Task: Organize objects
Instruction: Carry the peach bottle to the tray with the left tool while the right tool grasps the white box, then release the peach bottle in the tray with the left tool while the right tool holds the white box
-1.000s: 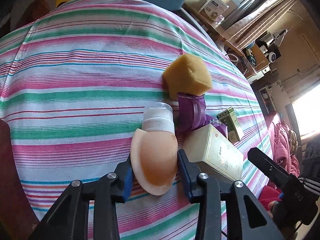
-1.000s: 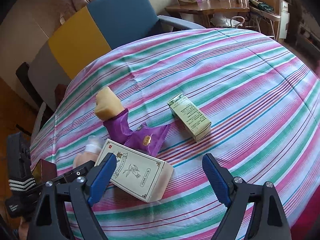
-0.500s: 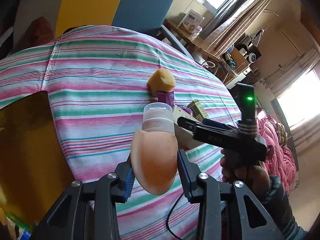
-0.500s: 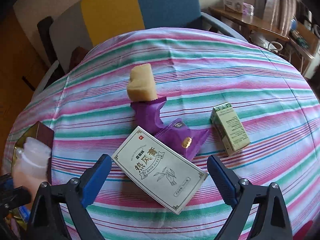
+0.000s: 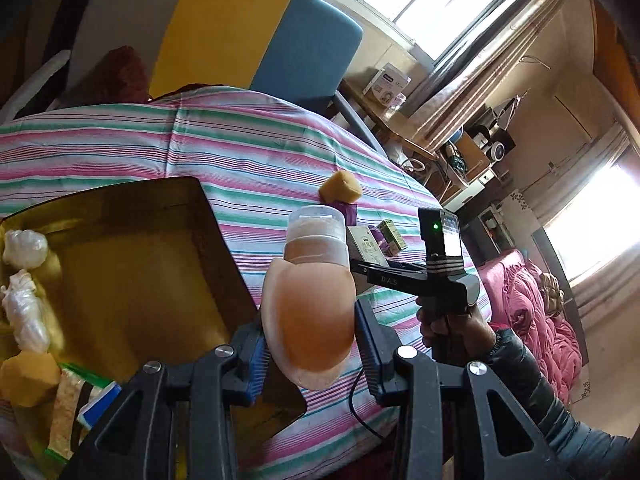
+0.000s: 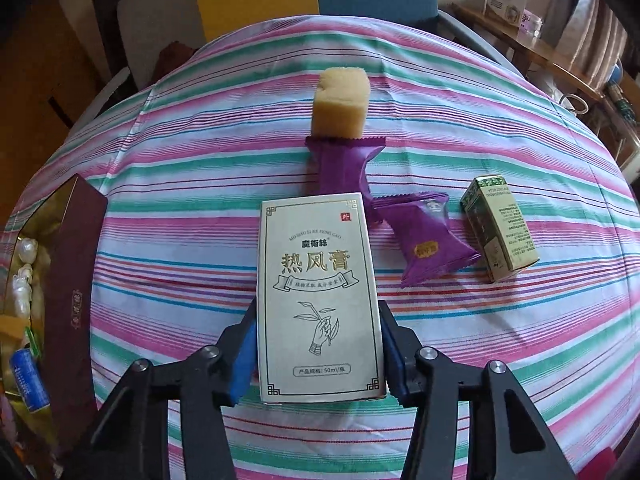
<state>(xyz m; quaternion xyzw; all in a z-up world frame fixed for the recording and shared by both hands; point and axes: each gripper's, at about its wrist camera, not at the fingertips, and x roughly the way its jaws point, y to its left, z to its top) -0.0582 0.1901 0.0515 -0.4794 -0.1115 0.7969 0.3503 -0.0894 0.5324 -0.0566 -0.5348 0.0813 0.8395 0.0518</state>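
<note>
My left gripper is shut on a peach squeeze bottle with a white cap, held in the air over the right wall of the gold-lined box. In the right wrist view a white printed carton lies flat on the striped tablecloth. My right gripper straddles the carton's near end, its jaws closing, and the blue pads meet the carton's long sides. The same gripper and its holding hand show in the left wrist view.
The dark red box at the table's left holds white wrapped lumps, a yellow sponge and a blue tube. Beyond the carton lie a yellow sponge block, two purple packets and a green carton. A blue and yellow chair stands behind.
The left gripper rose with the bottle and swung left until the gold-lined box came under it. The right gripper rolled square to the white carton, moved onto it and narrowed from wide open.
</note>
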